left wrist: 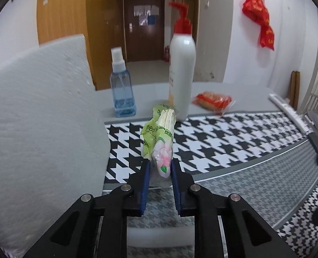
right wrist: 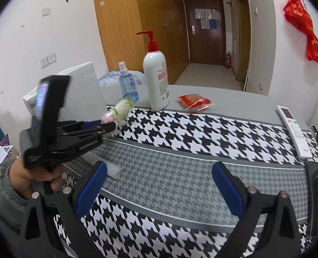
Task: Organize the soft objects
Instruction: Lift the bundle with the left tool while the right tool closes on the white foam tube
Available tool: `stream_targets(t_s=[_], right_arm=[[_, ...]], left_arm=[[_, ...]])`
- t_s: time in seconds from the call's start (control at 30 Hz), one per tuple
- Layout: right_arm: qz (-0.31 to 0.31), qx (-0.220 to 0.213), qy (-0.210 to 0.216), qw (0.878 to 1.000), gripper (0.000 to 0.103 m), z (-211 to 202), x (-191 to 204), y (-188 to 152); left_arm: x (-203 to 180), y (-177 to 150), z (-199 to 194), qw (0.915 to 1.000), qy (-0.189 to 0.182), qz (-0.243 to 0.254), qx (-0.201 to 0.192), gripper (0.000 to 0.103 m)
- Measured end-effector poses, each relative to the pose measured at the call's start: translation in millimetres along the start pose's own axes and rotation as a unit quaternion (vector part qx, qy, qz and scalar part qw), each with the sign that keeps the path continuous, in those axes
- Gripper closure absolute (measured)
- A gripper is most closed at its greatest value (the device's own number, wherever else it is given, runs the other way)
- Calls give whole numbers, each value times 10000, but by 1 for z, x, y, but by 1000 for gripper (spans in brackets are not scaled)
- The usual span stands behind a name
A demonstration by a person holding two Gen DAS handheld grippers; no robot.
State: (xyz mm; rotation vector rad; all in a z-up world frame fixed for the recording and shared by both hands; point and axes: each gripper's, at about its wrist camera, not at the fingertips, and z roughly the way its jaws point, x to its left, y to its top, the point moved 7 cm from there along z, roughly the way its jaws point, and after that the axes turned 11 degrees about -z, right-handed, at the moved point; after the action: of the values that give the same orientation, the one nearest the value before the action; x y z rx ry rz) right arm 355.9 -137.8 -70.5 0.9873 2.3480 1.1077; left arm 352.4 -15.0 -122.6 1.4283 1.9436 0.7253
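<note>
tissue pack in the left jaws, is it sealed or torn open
Torn open. In the left wrist view the tissue pack has its green wrapper split at the far end, with the white tissues showing. The left gripper pinches its flowered end.

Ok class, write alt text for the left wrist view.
The left gripper pinches a green, flowered tissue pack above a houndstooth cloth. Behind stand a blue spray bottle, a white pump bottle and a red snack packet.

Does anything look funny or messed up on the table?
Yes. The green tissue pack pinched in the left hand-held gripper is crumpled, its wrapper torn open with tissues poking out the far end. It sticks up off the table instead of lying flat.
</note>
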Motion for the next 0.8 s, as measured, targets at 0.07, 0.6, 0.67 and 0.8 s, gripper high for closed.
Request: stream_targets(t_s=[0.07, 0.6, 0.67, 0.8], right_arm=[[-51, 78, 64, 9999, 3, 7, 4, 2], [-829, 562, 861, 9912, 25, 51, 55, 0], [-917, 569, 954, 9896, 25, 54, 58, 1], [-1176, 752, 976, 9854, 34, 63, 66, -1]], left_arm=[[-1, -1, -10, 9999, -27, 78, -104, 82], [8, -10, -37, 9987, -413, 187, -243, 82], [8, -12, -39, 9984, -462, 210, -245, 82], [7, -16, -42, 9979, -559, 240, -218, 82]])
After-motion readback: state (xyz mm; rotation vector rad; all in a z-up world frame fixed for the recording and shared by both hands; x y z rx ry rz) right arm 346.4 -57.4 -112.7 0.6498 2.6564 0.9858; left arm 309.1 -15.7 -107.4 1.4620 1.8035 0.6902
